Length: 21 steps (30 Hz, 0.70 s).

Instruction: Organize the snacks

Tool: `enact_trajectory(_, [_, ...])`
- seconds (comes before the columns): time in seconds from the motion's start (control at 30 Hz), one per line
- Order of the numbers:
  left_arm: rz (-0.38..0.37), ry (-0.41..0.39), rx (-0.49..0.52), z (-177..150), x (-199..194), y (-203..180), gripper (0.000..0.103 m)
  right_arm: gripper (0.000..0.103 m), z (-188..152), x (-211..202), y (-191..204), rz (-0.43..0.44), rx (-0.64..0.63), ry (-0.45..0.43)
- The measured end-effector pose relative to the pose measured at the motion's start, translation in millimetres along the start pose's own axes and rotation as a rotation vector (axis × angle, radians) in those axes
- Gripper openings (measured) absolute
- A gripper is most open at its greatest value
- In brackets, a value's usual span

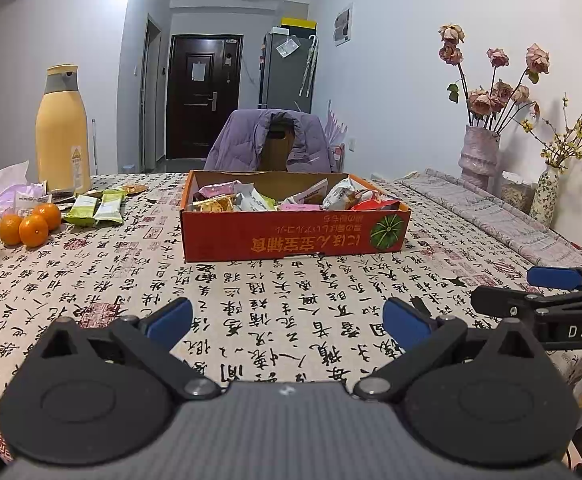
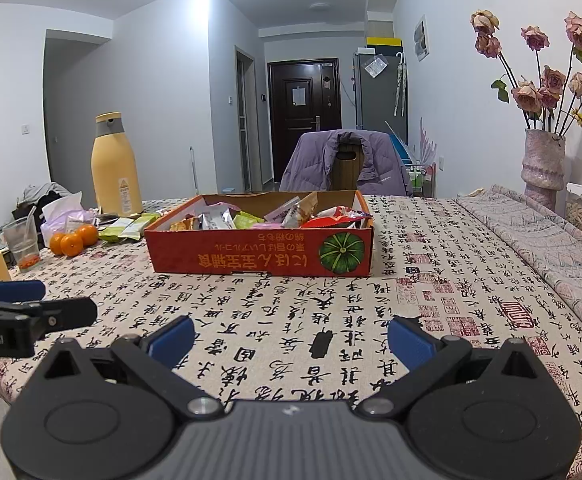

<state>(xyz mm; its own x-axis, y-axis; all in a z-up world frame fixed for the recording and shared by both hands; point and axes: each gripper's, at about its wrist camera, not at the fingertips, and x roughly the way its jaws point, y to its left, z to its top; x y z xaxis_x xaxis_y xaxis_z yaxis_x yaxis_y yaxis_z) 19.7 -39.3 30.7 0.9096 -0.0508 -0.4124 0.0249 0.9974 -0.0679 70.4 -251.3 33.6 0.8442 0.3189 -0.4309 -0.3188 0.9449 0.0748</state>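
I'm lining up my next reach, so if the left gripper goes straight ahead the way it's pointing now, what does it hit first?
Probably the near wall of the red cardboard box. The left gripper is open and empty, aimed at it over bare tablecloth. Height is hard to judge.

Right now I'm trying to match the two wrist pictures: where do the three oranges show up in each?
Left wrist view: the three oranges sit at the far left edge, left of the green snack packets.
Right wrist view: the oranges lie left of centre, in front of the yellow bottle.
Shared landmark: the red cardboard box with the pumpkin picture, to the right of the oranges in both.
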Motion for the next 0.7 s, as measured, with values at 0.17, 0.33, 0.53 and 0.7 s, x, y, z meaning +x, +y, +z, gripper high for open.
enact_trajectory(0.17, [-0.001, -0.001, 0.000, -0.1, -0.4, -0.6, 0.103, 0.103, 0.3, -0.1, 0.2, 0.000, 0.000, -0.001])
enact_trajectory(0.33, [-0.001, -0.003, 0.002, 0.5, -0.7, -1.2, 0.103, 0.103, 0.2, -0.1, 0.2, 0.000, 0.000, -0.002])
enact_trajectory(0.53, [-0.006, -0.005, 0.004, 1.0, -1.3, -2.6, 0.103, 0.103, 0.6, -0.2, 0.5, 0.000, -0.001, -0.003])
enact_trajectory(0.7, [-0.009, -0.007, 0.009, 0.5, -2.3, -3.3, 0.103, 0.103, 1.1, -0.3, 0.4, 0.000, -0.003, -0.005])
